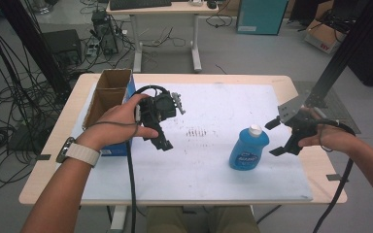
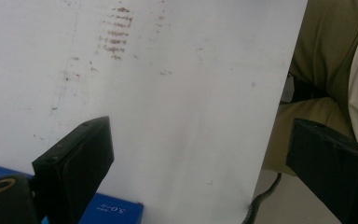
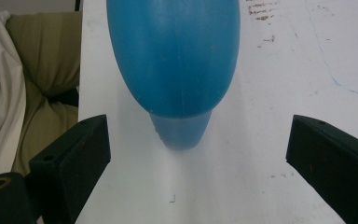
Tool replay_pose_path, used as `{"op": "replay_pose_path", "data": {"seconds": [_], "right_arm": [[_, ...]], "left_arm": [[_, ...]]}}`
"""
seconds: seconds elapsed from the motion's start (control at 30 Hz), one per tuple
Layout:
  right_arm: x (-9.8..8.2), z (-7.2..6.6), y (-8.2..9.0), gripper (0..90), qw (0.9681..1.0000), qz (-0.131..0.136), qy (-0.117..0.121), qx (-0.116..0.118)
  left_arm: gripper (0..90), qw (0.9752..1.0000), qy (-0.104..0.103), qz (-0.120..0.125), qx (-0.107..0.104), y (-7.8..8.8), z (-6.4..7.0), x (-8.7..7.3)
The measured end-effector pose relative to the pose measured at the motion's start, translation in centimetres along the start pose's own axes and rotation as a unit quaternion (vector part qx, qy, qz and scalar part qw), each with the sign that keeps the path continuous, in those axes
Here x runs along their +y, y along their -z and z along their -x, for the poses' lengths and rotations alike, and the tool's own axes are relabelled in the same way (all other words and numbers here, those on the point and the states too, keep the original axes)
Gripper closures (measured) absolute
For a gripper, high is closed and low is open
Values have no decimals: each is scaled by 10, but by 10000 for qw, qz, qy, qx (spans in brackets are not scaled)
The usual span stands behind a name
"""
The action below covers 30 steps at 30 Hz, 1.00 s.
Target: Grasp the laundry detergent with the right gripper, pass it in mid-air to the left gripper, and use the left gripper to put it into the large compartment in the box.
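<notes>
The right gripper (image 1: 278, 137), matte black with blocky jaws spread wide and empty, hovers just right of a smooth, rounded blue plastic bottle (image 1: 248, 148) with a white cap, standing upright on the scuffed white table mat (image 1: 213, 174). The left gripper (image 1: 161, 127), jaws likewise apart, hangs near an open brown cardboard box (image 1: 108, 92).

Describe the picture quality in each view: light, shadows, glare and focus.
High view: even indoor light, sharp enough, with a soft shadow beside the blue bottle on the white mat. Left gripper view: mild glare washes out the mat, and the open left gripper looks blurred and dark. Right gripper view: the bottle looms large and slightly soft, a faint shadow beneath it, between the open right gripper jaws.
</notes>
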State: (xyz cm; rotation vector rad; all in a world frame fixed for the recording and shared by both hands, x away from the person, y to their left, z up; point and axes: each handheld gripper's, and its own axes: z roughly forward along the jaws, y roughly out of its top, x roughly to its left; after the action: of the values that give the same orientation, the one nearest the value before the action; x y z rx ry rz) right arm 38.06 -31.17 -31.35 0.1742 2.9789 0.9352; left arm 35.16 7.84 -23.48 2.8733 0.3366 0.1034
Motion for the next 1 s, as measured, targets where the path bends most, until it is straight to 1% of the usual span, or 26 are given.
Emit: {"op": "replay_pose_path", "data": {"seconds": [0.43, 0.6, 0.63, 0.8, 1.0], "right_arm": [[0, 0, 1, 64, 10000, 25, -78, -14], [0, -1, 0, 63, 10000, 0, -54, 3], [0, -1, -1, 64, 10000, -6, -44, 10], [0, -1, -1, 68, 10000, -50, -79, 13], [0, -1, -1, 70, 10000, -36, -88, 8]], "left_arm": [[79, 10000, 5, -21, 30, 1, -1, -1], [79, 10000, 6, -19, 41, 2, -1, -1], [79, 10000, 4, 17, 60, 1, -1, -1], [79, 10000, 15, -16, 19, 1, -1, -1], [80, 10000, 3, -22, 32, 1, -2, -1]]}}
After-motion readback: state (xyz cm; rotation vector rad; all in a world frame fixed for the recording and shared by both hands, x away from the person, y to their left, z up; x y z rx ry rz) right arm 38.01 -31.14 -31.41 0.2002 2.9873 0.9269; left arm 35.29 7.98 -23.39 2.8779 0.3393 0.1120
